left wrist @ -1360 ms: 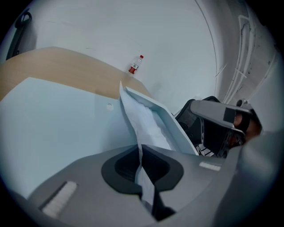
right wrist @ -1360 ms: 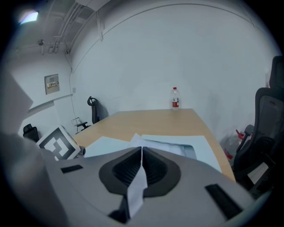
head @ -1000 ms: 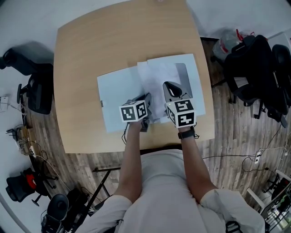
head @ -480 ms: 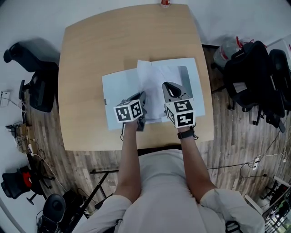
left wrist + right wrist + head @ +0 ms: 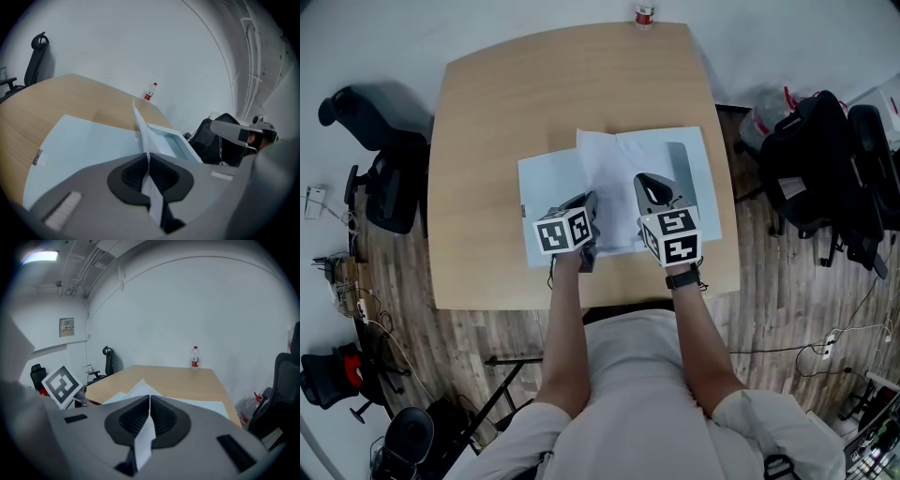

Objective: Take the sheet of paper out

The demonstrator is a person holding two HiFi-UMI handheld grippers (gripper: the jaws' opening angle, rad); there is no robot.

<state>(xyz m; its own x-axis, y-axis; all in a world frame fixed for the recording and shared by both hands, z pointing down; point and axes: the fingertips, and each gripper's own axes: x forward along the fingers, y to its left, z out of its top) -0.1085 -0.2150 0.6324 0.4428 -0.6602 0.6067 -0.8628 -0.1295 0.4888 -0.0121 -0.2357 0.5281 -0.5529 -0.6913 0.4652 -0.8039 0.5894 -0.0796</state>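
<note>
**Two grippers pinching one white sheet above an open folder.**
The sheet of paper [image 5: 605, 173] was plain white, thin and slightly bowed; its near edge was clamped at two places, between the closed jaws of the left gripper [image 5: 149, 161] and those of the right gripper [image 5: 149, 405]; the rest slanted down over a pale blue folder [image 5: 546, 183] spread open on the wooden desk [image 5: 534, 94]; the sheet's far corner reached just past the folder's far edge; a small bottle [image 5: 644, 14] stood at the desk's far edge.
</note>
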